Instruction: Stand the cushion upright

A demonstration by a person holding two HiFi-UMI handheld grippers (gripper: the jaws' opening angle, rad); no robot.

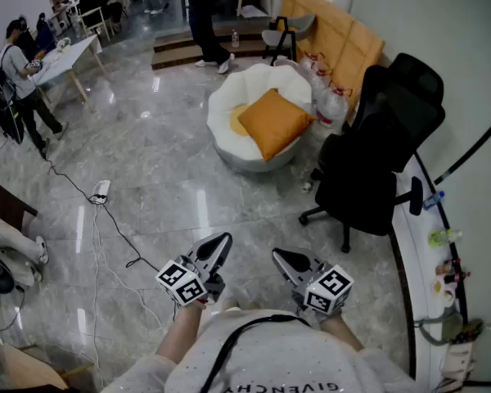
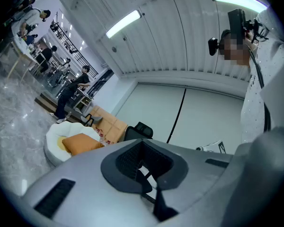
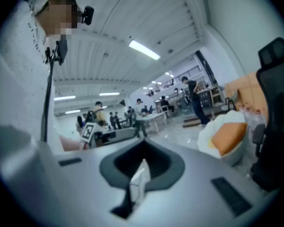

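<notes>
Left claw (image 1: 222,242): jaws pressed together, nothing between them, as the left gripper view confirms. Right claw (image 1: 281,257): likewise closed and empty. Both sit low in the centre of the head view, close to the person's chest, tips aimed up-frame.

The orange cushion (image 1: 272,121) is in the upper centre of the head view. It lies reclined in a white flower-shaped floor seat (image 1: 221,109), not yet upright, with one corner toward the lower frame edge. It is well apart from both claws, with open marble floor (image 1: 164,178) between.

The cushion lies almost straight up-frame from the right claw. The left claw is offset to frame-left. A black office chair (image 1: 376,158) stands right of that line.

Judgement: neither claw is within reach. An approach across the floor comes first, and the right claw is marginally better aligned.
</notes>
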